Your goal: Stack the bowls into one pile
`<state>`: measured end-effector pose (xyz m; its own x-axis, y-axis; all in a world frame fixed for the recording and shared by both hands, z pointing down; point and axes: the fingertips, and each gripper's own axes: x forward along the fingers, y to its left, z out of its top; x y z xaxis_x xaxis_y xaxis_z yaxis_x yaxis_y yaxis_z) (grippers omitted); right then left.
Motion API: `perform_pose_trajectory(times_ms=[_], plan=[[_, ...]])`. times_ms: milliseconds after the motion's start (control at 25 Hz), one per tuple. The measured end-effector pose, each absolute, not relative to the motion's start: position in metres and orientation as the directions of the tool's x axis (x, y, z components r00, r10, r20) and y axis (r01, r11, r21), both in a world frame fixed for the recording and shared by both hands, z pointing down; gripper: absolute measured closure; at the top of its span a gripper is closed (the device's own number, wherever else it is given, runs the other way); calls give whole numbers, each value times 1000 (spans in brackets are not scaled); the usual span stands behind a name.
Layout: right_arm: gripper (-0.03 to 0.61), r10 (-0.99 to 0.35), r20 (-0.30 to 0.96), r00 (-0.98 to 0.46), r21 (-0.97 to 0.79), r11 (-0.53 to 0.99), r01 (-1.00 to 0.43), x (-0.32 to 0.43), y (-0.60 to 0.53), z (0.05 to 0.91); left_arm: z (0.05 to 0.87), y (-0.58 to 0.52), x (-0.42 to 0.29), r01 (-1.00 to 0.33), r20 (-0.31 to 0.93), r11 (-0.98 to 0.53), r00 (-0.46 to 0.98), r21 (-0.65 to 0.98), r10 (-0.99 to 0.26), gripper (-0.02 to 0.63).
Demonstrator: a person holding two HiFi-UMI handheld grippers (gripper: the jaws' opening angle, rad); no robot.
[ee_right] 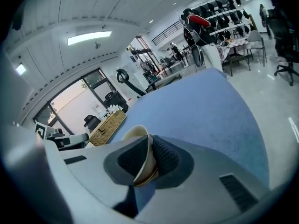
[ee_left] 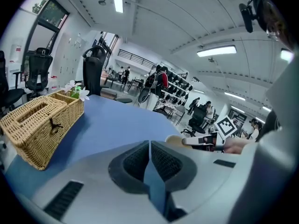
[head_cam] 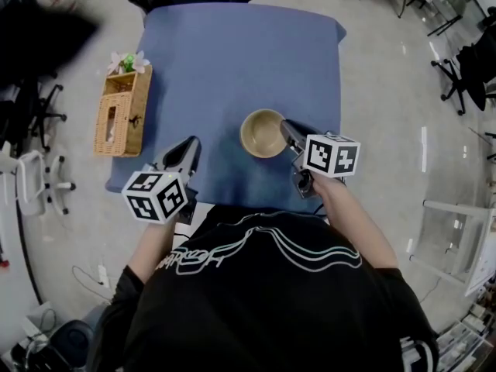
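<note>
One tan bowl is by the blue table's near edge, its rim pinched between the right gripper's jaws; the left gripper, jaws together on nothing, is at the near-left corner; broad cloth stretches beyond; a wicker basket sits at the left edge; office chairs stand on the pale floor.

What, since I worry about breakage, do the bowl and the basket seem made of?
Bowl: tan, smooth, little shine, thin-walled; it could be ceramic, plastic or wood-fibre, the look leaves it open. Basket: woven wicker or rattan, going by its plaited straw-coloured strands.
</note>
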<state>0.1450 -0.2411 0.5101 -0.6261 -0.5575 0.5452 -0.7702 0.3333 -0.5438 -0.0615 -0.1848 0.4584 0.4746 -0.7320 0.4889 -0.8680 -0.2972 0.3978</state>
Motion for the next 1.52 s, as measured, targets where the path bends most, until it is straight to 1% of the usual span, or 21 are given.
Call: perform_pose_trajectory(times_ms=[200,280,320,480,560,640,720,880,1000,1120,1200,1320,1440,1520], plan=[[529,-528,539,-656,-542,379,-750,140,-240,514,461,-180,-60,-872,483,-284,464,399,-743,580],[515,-520,533,-667,-529,410,-743,137,-240,513,463,-179,-60,-870,481,-282,465,405,-744,580],[493,-516,525,-676,-525,428,-735,135,-240,512,465,-179,-60,-869,481,-282,466,407,-743,580],[366,-501,501,-705,-474,523,-709,128,-239,502,474,-181,-59,-861,485,-286,480,420,-731,580],[325,-495,504,-708,-428,569,-702,127,-236,497,476,-182,-56,-853,482,-295,493,430,-724,580],[310,-495,506,-706,-375,611,-697,127,-233,489,472,-183,-51,-841,473,-314,514,440,-715,580],[308,-510,499,-701,-299,658,-691,125,-231,473,463,-184,-47,-826,457,-341,540,448,-707,580],[310,-572,445,-689,-127,721,-681,115,-226,425,435,-184,-40,-788,408,-422,601,449,-687,580],[325,-597,380,-707,-80,740,-668,102,-215,384,408,-178,-38,-750,365,-492,652,443,-665,580],[387,-600,312,-736,-95,751,-653,86,-199,351,378,-169,-44,-721,317,-539,683,435,-658,580],[445,-602,284,-746,-113,752,-649,77,-187,338,361,-163,-50,-706,289,-563,698,429,-656,580],[517,-600,244,-762,-196,739,-645,67,-173,326,340,-154,-58,-676,241,-598,724,430,-646,580],[540,-575,191,-795,-297,738,-606,56,-156,322,329,-143,-66,-647,207,-627,748,434,-630,580],[551,-571,170,-803,-331,735,-592,50,-143,320,323,-133,-68,-624,187,-648,768,437,-613,580]])
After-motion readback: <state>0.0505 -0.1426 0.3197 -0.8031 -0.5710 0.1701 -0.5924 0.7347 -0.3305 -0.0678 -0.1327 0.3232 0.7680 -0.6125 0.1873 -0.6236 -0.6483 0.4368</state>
